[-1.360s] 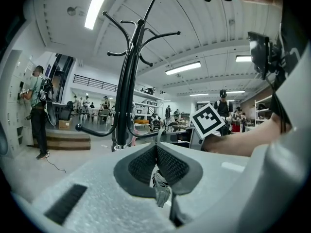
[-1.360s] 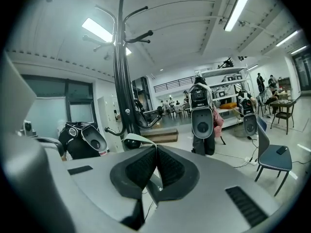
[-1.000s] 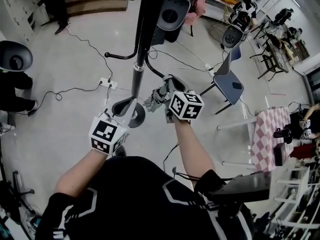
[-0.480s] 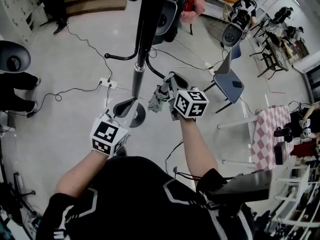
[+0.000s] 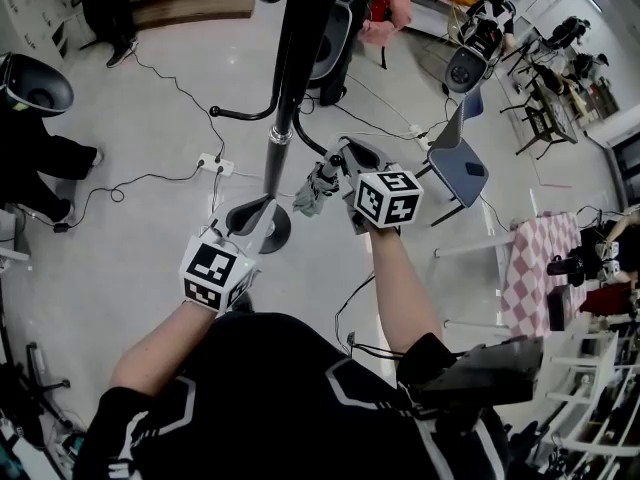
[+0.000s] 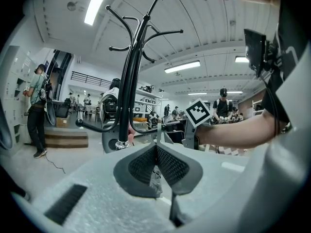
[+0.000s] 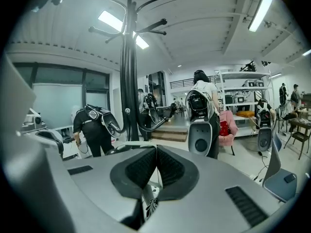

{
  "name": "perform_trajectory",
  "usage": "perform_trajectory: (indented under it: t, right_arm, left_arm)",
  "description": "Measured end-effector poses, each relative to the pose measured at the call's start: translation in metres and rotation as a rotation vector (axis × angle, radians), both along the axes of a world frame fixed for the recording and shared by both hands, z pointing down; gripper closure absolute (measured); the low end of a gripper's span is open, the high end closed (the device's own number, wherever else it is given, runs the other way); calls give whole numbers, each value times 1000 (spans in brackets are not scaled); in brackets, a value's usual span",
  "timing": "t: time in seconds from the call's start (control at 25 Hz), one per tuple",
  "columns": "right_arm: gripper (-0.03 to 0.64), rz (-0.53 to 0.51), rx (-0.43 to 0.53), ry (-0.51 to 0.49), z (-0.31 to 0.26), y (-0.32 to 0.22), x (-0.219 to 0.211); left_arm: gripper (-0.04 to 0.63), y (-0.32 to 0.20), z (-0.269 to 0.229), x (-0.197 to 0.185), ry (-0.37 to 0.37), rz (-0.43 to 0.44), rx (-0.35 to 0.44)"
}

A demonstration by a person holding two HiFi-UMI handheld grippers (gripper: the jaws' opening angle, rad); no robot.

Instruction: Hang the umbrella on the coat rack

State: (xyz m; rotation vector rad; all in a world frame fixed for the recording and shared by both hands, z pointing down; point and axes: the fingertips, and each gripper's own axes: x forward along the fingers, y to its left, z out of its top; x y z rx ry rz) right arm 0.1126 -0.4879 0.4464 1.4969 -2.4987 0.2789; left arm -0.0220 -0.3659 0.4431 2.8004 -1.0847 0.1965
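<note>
Beside the black pole of the coat rack [image 5: 283,88], a small folded umbrella [image 5: 316,190] hangs at the tips of the right claw [image 5: 338,168], above the floor and short of the low curved hook [image 5: 240,113].

In the right gripper view the pads are pressed together, with patterned cloth [image 7: 148,205] showing just under them. So that claw is closed on the umbrella.

The left claw [image 5: 252,220] is closed too. A thin strap [image 6: 157,134] rises from between its pads, and the same grey cloth [image 6: 154,173] shows below.

The umbrella looks light and soft on the outside, with a stiff core. I judge it would sag and swing if carried by the cloth. The strap is the better hold, since it can be pulled open and slipped over a hook, though it is thin and could slide out of the pads.

Neither the handle nor the full length of the umbrella can be seen. Whether the strap forms a whole loop is also unclear. The head view cuts off the top of the rack, and the claws' own bodies hide what lies directly beneath them.
</note>
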Motion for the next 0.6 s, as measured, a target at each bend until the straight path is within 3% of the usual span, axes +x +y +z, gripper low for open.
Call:
perform_trajectory:
  t: [0.36,0.6]
  right_arm:
    - [609,-29,-19,-87,19,2,-1]
    - [609,-83,-21,-72,36,12,-21]
  left_arm:
    - [584,1,3,-4,4,-21,-5]
    - [584,2,2,-4,5,-24,-2]
